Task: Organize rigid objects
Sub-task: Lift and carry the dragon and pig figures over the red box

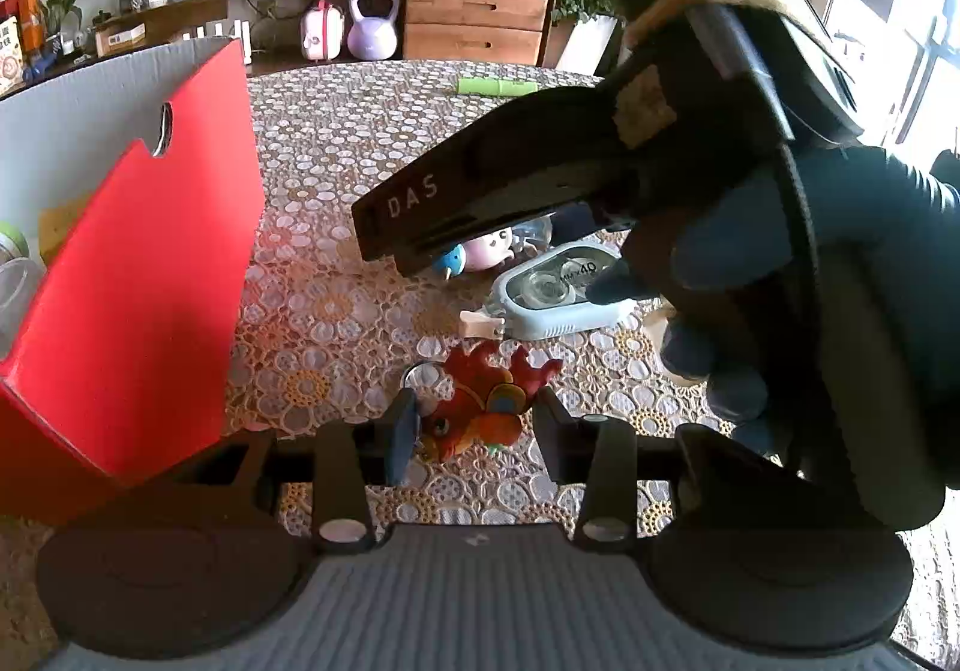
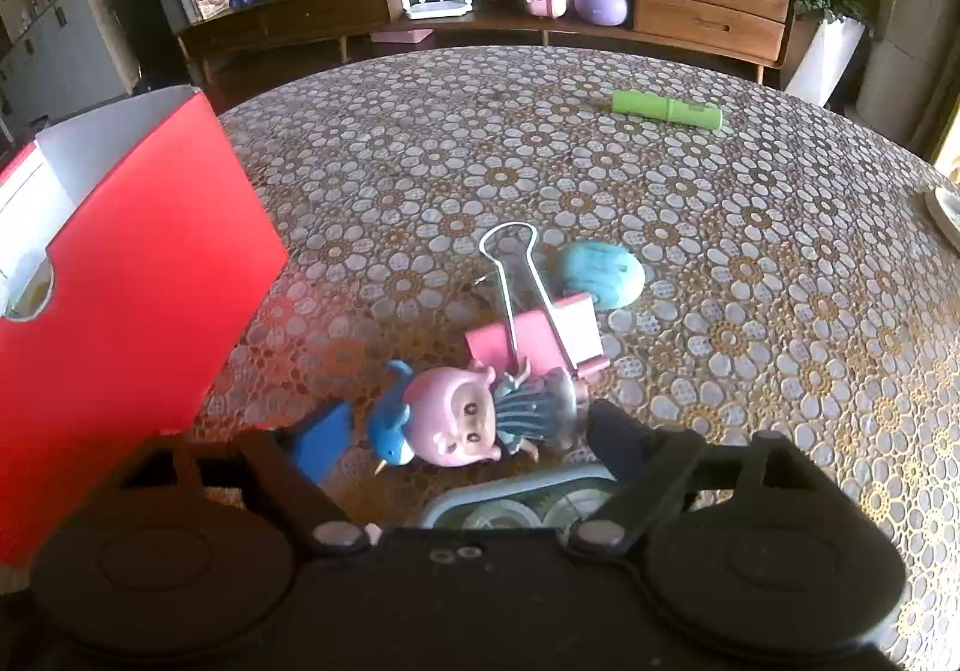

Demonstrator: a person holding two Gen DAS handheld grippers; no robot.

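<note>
My left gripper (image 1: pixel 477 413) is shut on a red and orange fish toy (image 1: pixel 480 401) with a key ring, low over the tablecloth. My right gripper (image 2: pixel 468 431) stands open; a pink doll with a blue dolphin (image 2: pixel 456 419) lies between its fingers, untouched by the pads. In the left wrist view the right gripper's black body (image 1: pixel 480 191) hangs over that doll (image 1: pixel 486 251). One fingertip (image 1: pixel 606 281) sits over a pale blue correction tape dispenser (image 1: pixel 558 299). The same dispenser (image 2: pixel 516 503) shows just below the doll. A gloved hand (image 1: pixel 720 251) holds the right gripper.
An open red box (image 2: pixel 120 281) stands at the left, close to both grippers (image 1: pixel 138 281). A pink binder clip (image 2: pixel 540 335) and a teal oval piece (image 2: pixel 600 275) lie beyond the doll. A green tube (image 2: pixel 666 110) lies far back. A sideboard stands behind the table.
</note>
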